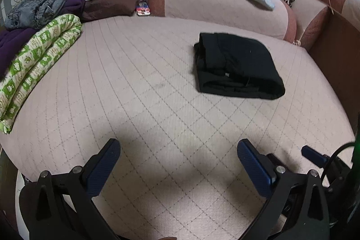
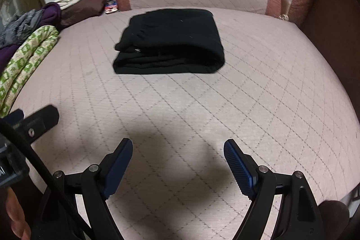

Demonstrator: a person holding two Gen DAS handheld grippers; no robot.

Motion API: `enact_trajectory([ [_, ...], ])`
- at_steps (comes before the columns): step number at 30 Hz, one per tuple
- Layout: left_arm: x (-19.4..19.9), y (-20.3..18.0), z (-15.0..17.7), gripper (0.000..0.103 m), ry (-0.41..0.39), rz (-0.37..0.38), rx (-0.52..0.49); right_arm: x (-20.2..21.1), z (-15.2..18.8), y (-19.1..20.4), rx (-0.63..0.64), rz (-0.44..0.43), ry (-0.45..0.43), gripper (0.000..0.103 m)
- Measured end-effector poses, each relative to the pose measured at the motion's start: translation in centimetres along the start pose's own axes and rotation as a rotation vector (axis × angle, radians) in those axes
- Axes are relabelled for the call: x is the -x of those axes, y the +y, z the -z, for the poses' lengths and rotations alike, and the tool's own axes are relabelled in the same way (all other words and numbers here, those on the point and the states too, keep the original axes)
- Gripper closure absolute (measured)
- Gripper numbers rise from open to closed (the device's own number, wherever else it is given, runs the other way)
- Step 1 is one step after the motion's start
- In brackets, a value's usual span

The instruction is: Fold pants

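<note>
Both my left gripper (image 1: 178,144) and right gripper (image 2: 177,143) hover with fingers spread apart, empty, well short of the folded black pants (image 2: 171,42) on the quilted bed (image 2: 258,87).

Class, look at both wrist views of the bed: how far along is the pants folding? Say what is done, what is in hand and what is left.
Done: the black pants lie as a compact folded bundle on the pink quilted bed. In hand: nothing; the left gripper and right gripper both hover short of the bundle, jaws open and empty. Left: apparently no fold, perhaps a little neatening of the bundle's layered edge.
</note>
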State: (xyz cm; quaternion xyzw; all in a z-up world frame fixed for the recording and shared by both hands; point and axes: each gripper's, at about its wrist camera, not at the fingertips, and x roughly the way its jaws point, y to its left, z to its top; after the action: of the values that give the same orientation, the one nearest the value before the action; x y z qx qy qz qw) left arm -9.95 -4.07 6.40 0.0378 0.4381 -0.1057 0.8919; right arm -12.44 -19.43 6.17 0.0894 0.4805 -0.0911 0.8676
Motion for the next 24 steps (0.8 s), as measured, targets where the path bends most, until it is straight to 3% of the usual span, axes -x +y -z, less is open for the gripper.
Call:
enact_trajectory([
  [11, -2.5, -0.3, 1.2, 0.0, 0.09, 0.016, 0.004, -0.8, 0.2, -0.8, -0.011, 0.035, 0.029, 0.016],
  [24, -4.2, 0.4, 1.2, 0.0, 0.124, -0.018, 0.017, -2.0, 0.2, -2.3, -0.055, 0.058, 0.05, 0.016],
])
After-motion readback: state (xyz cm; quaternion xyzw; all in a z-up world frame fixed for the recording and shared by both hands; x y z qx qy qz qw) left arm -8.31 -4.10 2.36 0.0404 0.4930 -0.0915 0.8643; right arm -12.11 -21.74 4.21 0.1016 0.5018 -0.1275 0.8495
